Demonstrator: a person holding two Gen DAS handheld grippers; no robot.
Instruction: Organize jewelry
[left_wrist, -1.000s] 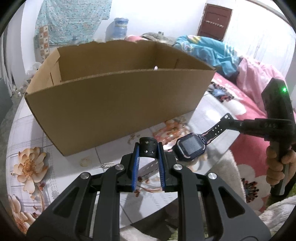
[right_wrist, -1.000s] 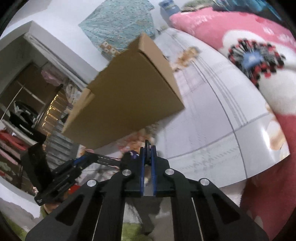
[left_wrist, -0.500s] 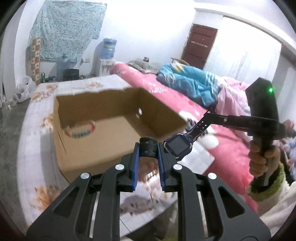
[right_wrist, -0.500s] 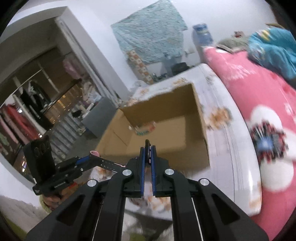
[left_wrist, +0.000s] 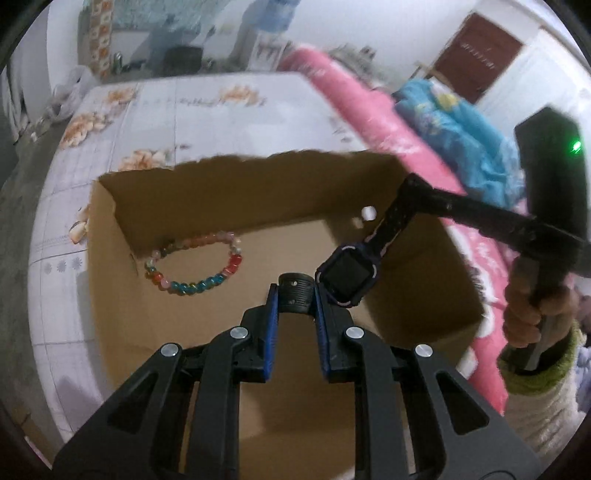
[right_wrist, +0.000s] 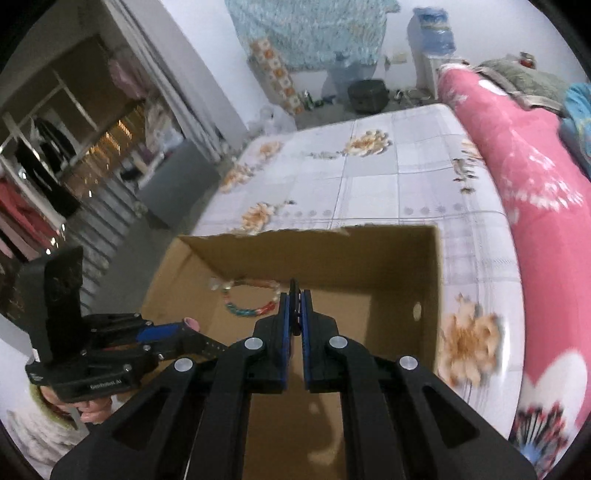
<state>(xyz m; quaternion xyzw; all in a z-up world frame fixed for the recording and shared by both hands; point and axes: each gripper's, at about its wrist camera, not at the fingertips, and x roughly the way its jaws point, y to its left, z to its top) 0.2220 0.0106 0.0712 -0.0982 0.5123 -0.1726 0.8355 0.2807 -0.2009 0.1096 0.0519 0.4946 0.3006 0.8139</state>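
Both grippers now hang over the open cardboard box (left_wrist: 229, 206), which a second ago stood ahead of them with only its outer wall showing; the watch (left_wrist: 349, 275) has come up off the counter with them. The left gripper (left_wrist: 295, 295) is clenched on one end of the watch band, the right gripper (right_wrist: 295, 299) is pinched tight on the other end, and the watch face hangs stretched between them above the box floor. Inside the box a bracelet (left_wrist: 195, 264) of coloured beads lies near the far wall, well clear of the watch. The box sits on a counter (right_wrist: 373, 184) covered in a white cloth with orange flowers. A pink bedspread (right_wrist: 546, 206) runs along one side, with a blue blanket (left_wrist: 461, 129) and a brown door (left_wrist: 476, 62) beyond. A hand (left_wrist: 532, 306) in a fuzzy sleeve grips the right gripper's handle.
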